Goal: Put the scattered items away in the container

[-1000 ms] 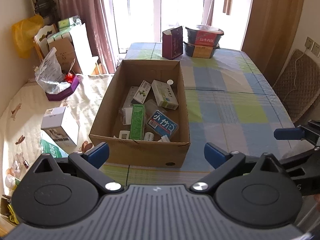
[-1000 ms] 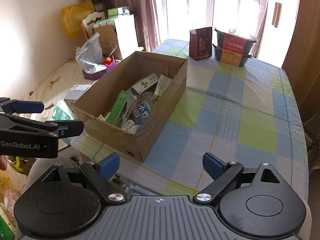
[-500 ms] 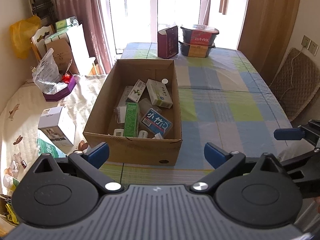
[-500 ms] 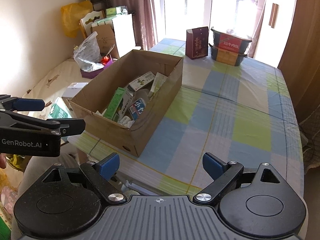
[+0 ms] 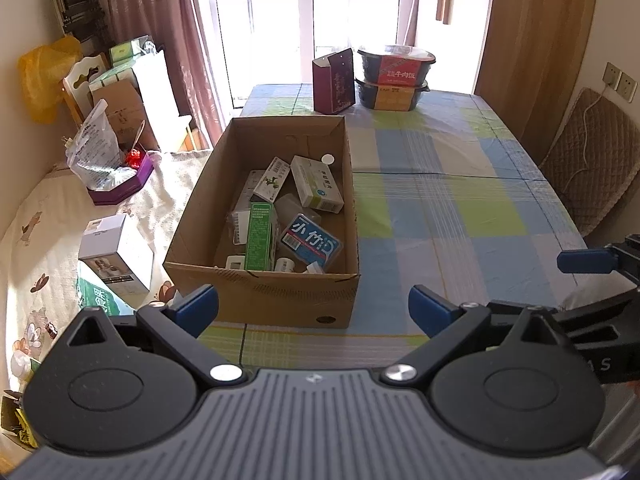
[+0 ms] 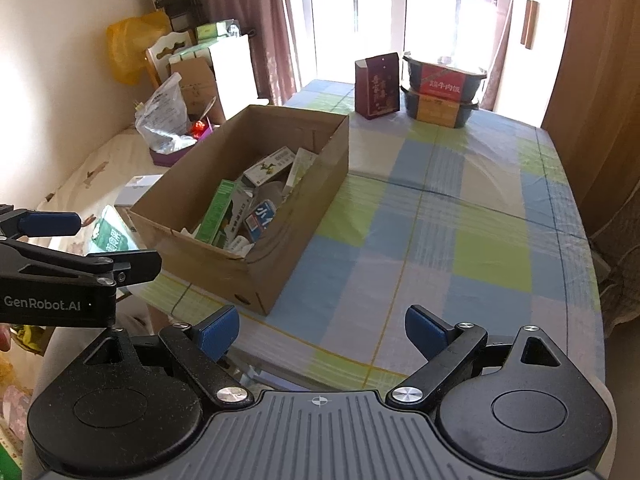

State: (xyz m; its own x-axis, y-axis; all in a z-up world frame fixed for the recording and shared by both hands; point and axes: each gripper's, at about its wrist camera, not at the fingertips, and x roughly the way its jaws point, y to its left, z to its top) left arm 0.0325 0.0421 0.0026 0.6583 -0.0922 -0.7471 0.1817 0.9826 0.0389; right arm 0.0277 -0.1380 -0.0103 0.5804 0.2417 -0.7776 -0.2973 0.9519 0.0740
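A brown cardboard box [image 5: 264, 300] [image 6: 224, 264] sits at the near left corner of the checked table [image 5: 440, 216] [image 6: 440, 240]. Inside it lie several small packs: a green carton [image 5: 260, 236] [image 6: 218, 210], a blue packet [image 5: 312, 244] [image 6: 262, 216] and white medicine boxes [image 5: 316, 184]. My left gripper [image 5: 314, 310] is open and holds nothing, just short of the box's near wall. My right gripper [image 6: 322, 330] is open and holds nothing, over the table's near edge to the right of the box. Each gripper shows at the edge of the other's view.
A dark red box [image 5: 334, 82] [image 6: 378, 86] and two stacked food tubs [image 5: 394, 78] [image 6: 440, 92] stand at the table's far end. Left of the table, a bed holds a white box [image 5: 108, 252], a plastic bag [image 5: 96, 152] and cartons. A padded chair [image 5: 592, 160] stands right.
Both grippers have drawn back and up from the table, so the box looks smaller and farther away. Both stay open with nothing held.
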